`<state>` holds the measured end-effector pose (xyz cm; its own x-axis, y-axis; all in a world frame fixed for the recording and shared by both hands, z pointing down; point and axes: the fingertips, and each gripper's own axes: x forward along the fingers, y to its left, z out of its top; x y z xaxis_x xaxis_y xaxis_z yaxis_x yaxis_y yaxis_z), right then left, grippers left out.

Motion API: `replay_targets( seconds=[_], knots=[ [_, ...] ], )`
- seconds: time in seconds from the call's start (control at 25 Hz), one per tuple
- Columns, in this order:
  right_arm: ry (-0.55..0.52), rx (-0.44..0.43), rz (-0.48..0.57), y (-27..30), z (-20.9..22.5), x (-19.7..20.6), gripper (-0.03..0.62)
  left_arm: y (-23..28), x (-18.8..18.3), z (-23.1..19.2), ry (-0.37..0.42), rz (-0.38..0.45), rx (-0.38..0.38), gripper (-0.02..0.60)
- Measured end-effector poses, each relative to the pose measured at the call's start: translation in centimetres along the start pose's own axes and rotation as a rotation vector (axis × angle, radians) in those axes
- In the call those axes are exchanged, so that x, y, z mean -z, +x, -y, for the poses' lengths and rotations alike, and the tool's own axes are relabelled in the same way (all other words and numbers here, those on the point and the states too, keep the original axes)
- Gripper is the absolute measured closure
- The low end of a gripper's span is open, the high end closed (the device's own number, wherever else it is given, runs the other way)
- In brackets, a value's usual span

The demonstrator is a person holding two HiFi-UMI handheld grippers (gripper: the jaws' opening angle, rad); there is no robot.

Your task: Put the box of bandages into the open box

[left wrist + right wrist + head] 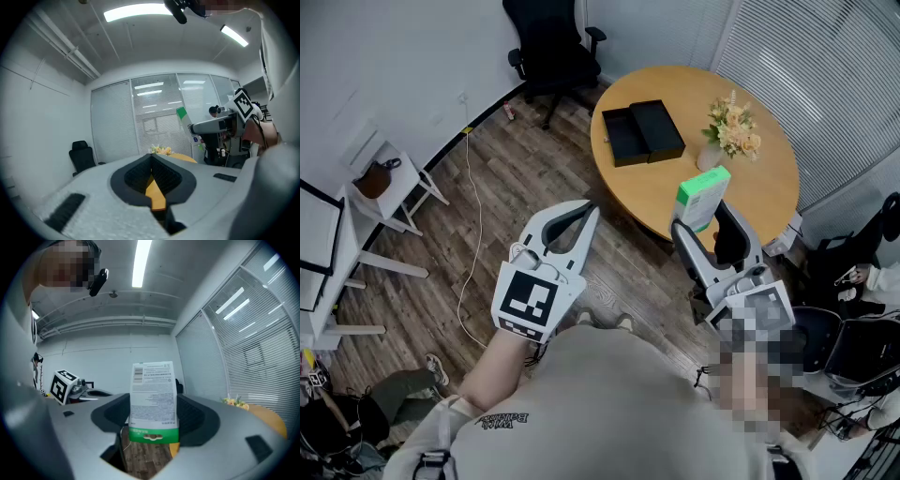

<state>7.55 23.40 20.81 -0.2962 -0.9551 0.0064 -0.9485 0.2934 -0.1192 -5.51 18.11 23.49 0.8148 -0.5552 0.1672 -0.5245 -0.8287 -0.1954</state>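
Right gripper grips the green-and-white cardboard box of bandages.
Left gripper pinched closed; black open box at eleven o'clock.

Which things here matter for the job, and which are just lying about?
Job: bandage box, gripped in the right gripper's jaws; open box on the table.
Lying about: flowers, chair, side table.

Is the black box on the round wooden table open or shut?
Open. The black rectangular box lies on the round wooden table with its two halves spread side by side, the hollow one looking empty.
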Motion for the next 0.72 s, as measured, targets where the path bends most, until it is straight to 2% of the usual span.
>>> replay_targets(
  seconds=[0.36, 0.72],
  knots=[
    [-0.009, -0.008, -0.019, 0.0, 0.9, 0.5, 0.293, 0.7, 0.4, 0.4, 0.005, -0.003, -0.007, 0.560],
    [-0.023, -0.033, -0.027, -0.4, 1.7, 0.9, 0.293, 1.0, 0.7, 1.1, -0.001, -0.010, -0.046, 0.560]
  ],
)
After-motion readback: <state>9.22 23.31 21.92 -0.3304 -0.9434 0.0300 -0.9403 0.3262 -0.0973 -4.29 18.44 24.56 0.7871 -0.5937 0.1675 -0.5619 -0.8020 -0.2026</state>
